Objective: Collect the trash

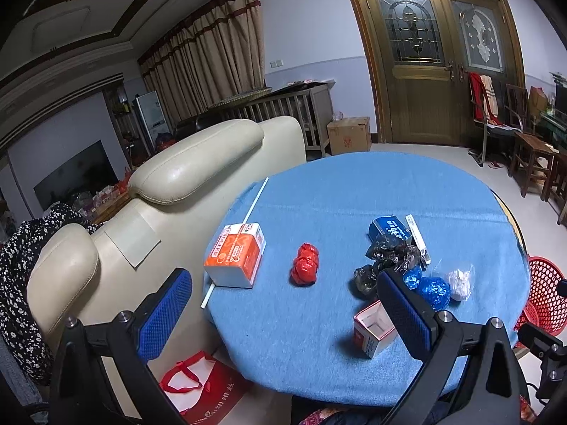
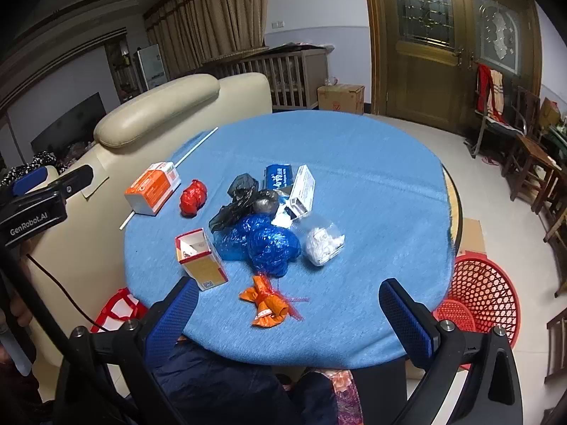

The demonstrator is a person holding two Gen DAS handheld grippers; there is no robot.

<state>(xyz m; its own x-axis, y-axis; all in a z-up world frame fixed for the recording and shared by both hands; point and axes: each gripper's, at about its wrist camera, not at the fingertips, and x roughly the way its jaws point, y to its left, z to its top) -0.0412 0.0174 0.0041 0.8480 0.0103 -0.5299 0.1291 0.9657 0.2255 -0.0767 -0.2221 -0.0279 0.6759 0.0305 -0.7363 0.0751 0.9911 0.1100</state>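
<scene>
Two grippers, both with jaws spread wide and nothing in them, hung over the near edge of the round table (image 2: 372, 163) with the blue cloth when I looked. My left gripper (image 1: 283, 304) sat toward the table's left side, near the sofa (image 1: 198, 166); my right gripper (image 2: 288, 304) was more centered.

All the trash was on the cloth. From the right camera, an orange wrapper (image 2: 267, 302) lay closest, just ahead of the fingers. Beyond it was a crumpled blue bag (image 2: 265, 244), touching a black bag (image 2: 235, 202) and beside a clear bag of white tissue (image 2: 324, 242). An open small box (image 2: 198, 258) lay on its side left of the blue bag. Further left were a red wad (image 2: 192, 197) and an orange and white box (image 2: 153, 187) lying on a white straw (image 2: 198, 143) at the table's edge. A blue packet (image 2: 278, 176) and a white carton (image 2: 303, 191) sat behind the pile.

Down on the floor to the right stood a red mesh basket (image 2: 485, 294), apart from all of it.
</scene>
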